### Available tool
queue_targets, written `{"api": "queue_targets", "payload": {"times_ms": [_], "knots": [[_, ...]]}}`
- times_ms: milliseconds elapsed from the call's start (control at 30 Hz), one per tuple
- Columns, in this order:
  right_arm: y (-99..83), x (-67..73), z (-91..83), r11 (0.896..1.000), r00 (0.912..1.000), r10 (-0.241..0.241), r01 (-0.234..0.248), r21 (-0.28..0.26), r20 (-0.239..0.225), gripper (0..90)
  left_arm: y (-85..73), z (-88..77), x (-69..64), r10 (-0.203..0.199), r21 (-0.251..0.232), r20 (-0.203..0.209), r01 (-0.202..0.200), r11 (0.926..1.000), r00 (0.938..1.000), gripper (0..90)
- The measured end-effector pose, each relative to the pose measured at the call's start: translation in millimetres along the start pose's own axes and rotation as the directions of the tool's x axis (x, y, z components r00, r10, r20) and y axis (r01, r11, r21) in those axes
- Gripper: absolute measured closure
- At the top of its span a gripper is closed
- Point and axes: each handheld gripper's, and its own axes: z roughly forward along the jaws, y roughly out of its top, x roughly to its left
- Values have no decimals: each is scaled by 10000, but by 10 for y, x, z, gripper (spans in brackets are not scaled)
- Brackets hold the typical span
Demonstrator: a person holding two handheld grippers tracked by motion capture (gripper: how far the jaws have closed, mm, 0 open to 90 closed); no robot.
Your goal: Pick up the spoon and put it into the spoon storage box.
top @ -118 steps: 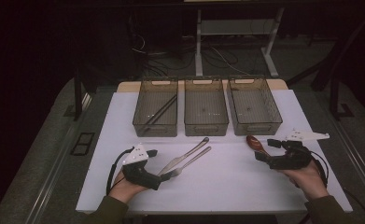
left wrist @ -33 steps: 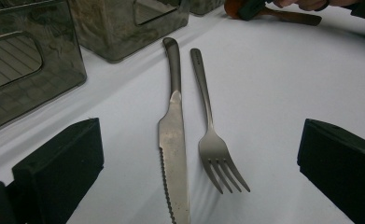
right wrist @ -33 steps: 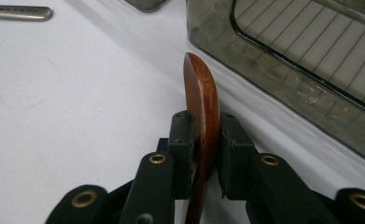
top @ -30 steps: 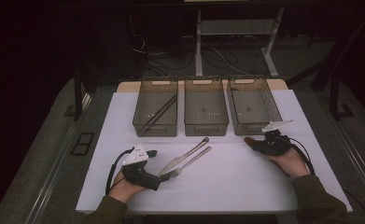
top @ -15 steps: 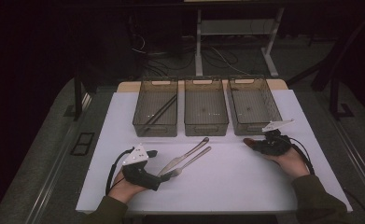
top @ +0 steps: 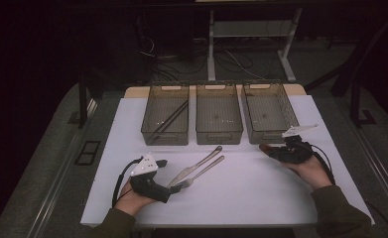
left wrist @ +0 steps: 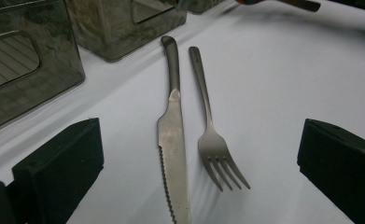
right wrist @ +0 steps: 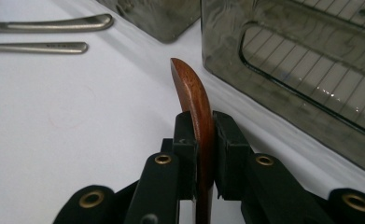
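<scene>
3 clear bins are lined up at the far side of the white worktop [top: 261, 198]: left bin [top: 164, 115], middle bin [top: 218, 113], right bin [top: 271, 112]. 2 dark sticks are seen lying slantwise in the left bin. The right claw [right wrist: 203, 140] is clamped on a wooden utensil [right wrist: 193, 93]; the reddish-brown curved piece is pinched edge-on between the 2 black jaws, its rounded tip sticking out past them. It is held just in front of the right bin's near wall, low over the worktop. In the high view the right claw [top: 276, 151] is seen near that bin's front left corner, with the wooden utensil [top: 267, 148] at its tip. The left claw [top: 167, 191] is rested on the worktop with jaws wide apart, nothing between the pads. A knife [left wrist: 173, 140] and a fork [left wrist: 210, 135] are laid side by side, close but apart, just ahead of the left claw, handles pointed toward the middle bin. The knife's serrated edge is turned away from the fork.
</scene>
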Motion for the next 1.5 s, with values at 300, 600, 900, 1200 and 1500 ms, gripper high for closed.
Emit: {"api": "queue_targets", "payload": {"times_ms": [300, 600, 900, 1200, 1500], "knots": [[71, 36, -96, 9994, 9999, 120, -120, -312, -7, 792, 3, -9, -4, 53, -27, 66, -53, 10000, 10000, 0], [212, 80, -218, 9947, 9993, 363, -371, -954, -100, 793, 4, 0, -3, 23, -58, 76, -23, 10000, 10000, 0], [403, 148, -236, 9895, 9992, 368, -382, -1395, -122, 792, 9, 0, -3, -27, -98, 76, 28, 9999, 10000, 0], [639, 209, -201, 9860, 9996, 285, -291, -1640, -63, 793, 17, 1, -9, 3, -123, 51, -2, 9999, 10000, 0], [882, 241, -156, 9862, 9998, 182, -173, -1645, 35, 792, 21, 4, -19, 40, -125, 36, -40, 9999, 10000, 0]]}}
